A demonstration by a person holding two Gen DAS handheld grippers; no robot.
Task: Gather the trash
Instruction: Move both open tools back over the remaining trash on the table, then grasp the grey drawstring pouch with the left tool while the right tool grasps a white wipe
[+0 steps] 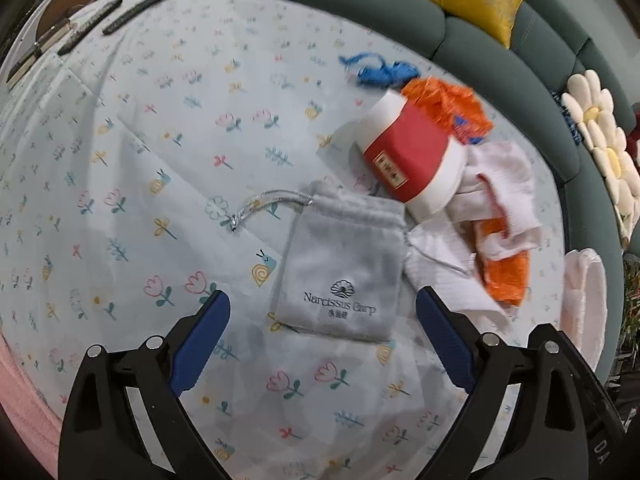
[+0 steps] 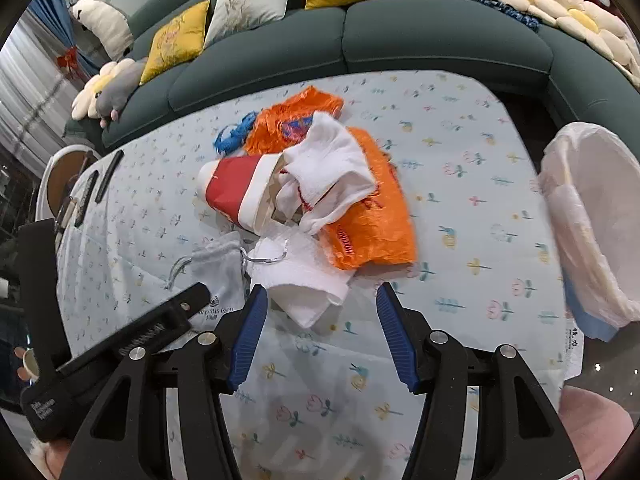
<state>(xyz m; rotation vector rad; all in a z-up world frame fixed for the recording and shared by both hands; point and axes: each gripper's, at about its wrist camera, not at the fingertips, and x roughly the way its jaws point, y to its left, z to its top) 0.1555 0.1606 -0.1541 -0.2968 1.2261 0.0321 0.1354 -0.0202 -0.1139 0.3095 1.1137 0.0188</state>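
Hovering over grey pouch [image 1: 340,268], left gripper [image 1: 322,344] has jaws wide, holding nothing. Right gripper [image 2: 320,336], just beside pouch, half-open over white cloth [image 2: 304,280], empty.

The orange plastic bag [image 2: 372,216] lies partly under the white cloth [image 2: 332,168], so its printed lettering reads only in fragments. The red-and-white paper cup [image 1: 408,152] carries a small label whose characters are too blurred to make out. In the right wrist view, the left tongs [image 2: 176,312] cover the lower corner of the grey drawstring pouch [image 2: 220,268] and part of its logo. The lined bin [image 2: 592,224] is cut off by the picture's right edge. The dark strips [image 1: 136,12] at the worktop's far corner cannot be identified.
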